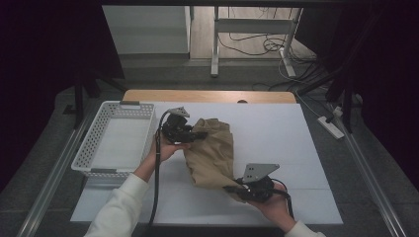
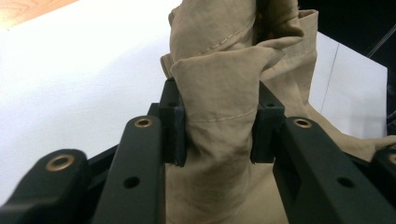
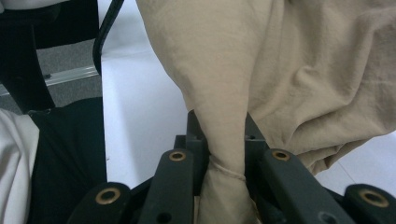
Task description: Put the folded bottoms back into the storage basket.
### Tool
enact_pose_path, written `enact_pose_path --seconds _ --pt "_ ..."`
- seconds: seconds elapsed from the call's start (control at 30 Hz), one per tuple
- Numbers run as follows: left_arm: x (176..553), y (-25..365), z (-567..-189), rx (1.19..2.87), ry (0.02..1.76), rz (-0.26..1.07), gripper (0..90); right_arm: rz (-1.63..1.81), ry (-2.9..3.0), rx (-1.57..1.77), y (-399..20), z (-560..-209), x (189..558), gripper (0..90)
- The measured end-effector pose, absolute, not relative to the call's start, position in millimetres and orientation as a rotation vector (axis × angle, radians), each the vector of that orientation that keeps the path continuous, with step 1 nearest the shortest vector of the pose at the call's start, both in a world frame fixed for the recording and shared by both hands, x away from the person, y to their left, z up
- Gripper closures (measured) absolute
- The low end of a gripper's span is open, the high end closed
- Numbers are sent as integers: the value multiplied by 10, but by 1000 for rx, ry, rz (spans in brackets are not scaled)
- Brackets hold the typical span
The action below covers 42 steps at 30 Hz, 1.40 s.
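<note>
- At the far left of the table (image 1: 316, 148) stands a white plastic basket (image 1: 91, 143) with holes in its walls. It sits on the white surface, and I see nothing inside it.
- Just right of the basket, the person's left hand (image 1: 165, 148) holds the left gripper (image 1: 200, 134), with a white sleeve (image 1: 116, 207) coming from the bottom edge. A black cable (image 1: 157, 173) hangs down from this gripper along the forearm.
- In the left gripper view, the two jaws of this gripper (image 2: 217, 126) are pressed on a thick fold of the beige cloth (image 2: 219, 84). The fold stands up between the pads (image 2: 173, 123), and a stitched seam runs across it.
- The beige cloth (image 1: 212, 150) lies crumpled in the middle of the table, between the two grippers, and it is stretched a little from the upper left to the lower right.
- At the lower right, the right hand (image 1: 272, 202) holds the right gripper (image 1: 232, 189), with a grey plate (image 1: 258, 172) on top.
- In the right gripper view, this gripper (image 3: 225, 140) pinches a narrow hemmed edge of the cloth (image 3: 280, 70). The rest of the cloth rises above the jaws.
</note>
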State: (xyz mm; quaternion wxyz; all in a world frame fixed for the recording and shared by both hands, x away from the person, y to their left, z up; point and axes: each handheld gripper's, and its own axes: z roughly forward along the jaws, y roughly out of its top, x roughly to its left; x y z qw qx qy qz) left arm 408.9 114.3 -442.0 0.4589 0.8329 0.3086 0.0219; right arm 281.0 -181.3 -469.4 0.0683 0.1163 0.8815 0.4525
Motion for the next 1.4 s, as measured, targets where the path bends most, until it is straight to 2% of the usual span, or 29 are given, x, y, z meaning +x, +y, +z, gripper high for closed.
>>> enact_pose_path --seconds 1.4 --pt "3932 1604 -4038 1938 756 154 649 1422 2608 253 -1328 -4382 2960 788"
